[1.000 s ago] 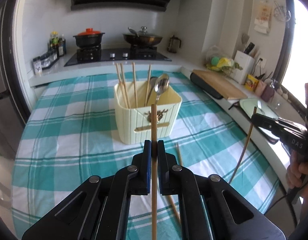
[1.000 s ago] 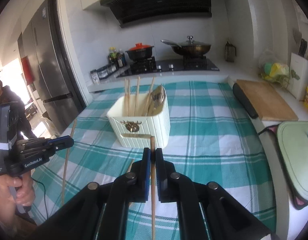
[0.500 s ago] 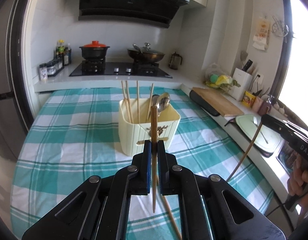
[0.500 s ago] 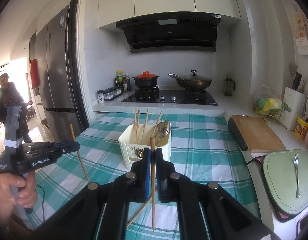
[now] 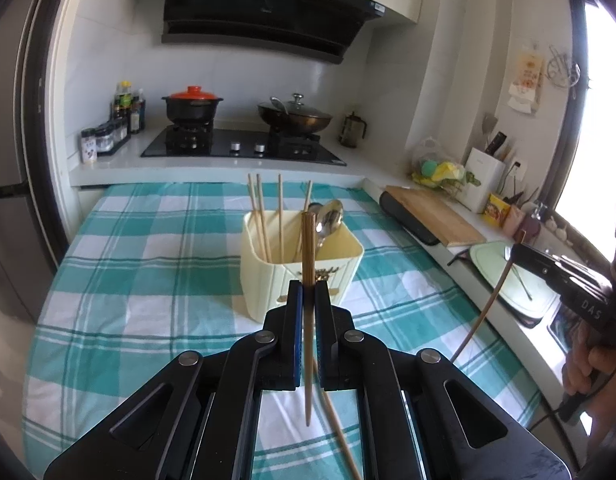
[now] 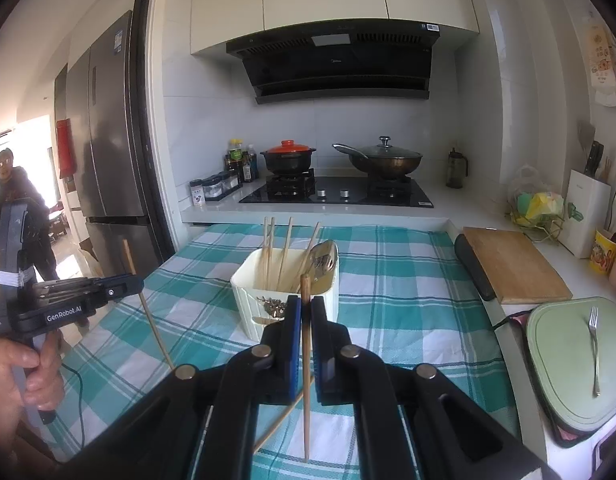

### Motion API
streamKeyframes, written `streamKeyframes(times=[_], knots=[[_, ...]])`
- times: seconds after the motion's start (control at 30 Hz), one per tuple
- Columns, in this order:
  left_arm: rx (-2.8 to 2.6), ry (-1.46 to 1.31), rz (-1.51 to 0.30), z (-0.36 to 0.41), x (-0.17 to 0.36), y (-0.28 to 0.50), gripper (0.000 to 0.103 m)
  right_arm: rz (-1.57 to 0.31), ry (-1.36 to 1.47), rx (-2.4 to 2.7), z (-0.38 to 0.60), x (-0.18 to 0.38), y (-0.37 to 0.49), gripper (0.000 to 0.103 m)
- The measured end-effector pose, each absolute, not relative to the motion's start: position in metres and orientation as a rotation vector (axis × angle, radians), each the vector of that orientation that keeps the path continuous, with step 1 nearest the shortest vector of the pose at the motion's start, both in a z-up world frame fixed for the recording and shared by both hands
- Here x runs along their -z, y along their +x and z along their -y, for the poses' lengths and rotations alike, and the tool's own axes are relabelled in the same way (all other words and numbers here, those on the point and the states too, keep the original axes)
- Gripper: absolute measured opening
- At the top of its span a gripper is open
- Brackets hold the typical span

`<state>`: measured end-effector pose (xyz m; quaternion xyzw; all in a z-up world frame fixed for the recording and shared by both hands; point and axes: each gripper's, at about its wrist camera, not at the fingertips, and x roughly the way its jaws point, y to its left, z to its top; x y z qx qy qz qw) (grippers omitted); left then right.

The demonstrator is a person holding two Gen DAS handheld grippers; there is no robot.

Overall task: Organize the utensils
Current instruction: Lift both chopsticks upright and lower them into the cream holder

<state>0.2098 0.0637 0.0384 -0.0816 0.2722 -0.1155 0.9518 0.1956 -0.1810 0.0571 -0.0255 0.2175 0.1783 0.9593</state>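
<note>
My left gripper is shut on a wooden chopstick that stands nearly upright, its tip clear of the checked cloth. My right gripper is shut on a second chopstick, also upright. Each gripper shows in the other's view, the right gripper at the right and the left gripper at the left. Ahead of both stands a cream utensil holder with several chopsticks and a metal spoon in it. One more loose chopstick lies on the cloth beneath the grippers.
The table's teal checked cloth runs up to the counter with a hob and two pots. A cutting board, a green tray with a fork and a knife block line the right. A person stands beyond the fridge.
Both grippers have risen a little with their chopsticks, whose lower tips now hang above the cloth. The holder and the loose chopstick have stayed in place.
</note>
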Motion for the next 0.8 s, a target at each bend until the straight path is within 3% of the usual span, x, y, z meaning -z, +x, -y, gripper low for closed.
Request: streamKeyframes(times=[0.53,0.8], knots=[[0.195,-0.185,-0.385,-0.086,-0.135,0.284,0.003,-0.297,-0.072,-0.380,0.159,-0.139,0.282,0.005],[0.153,-0.144,-0.383,-0.068,-0.129,0.354,0.003,-0.268,-0.034,-0.426,0.130,-0.143,0.347,0.005]])
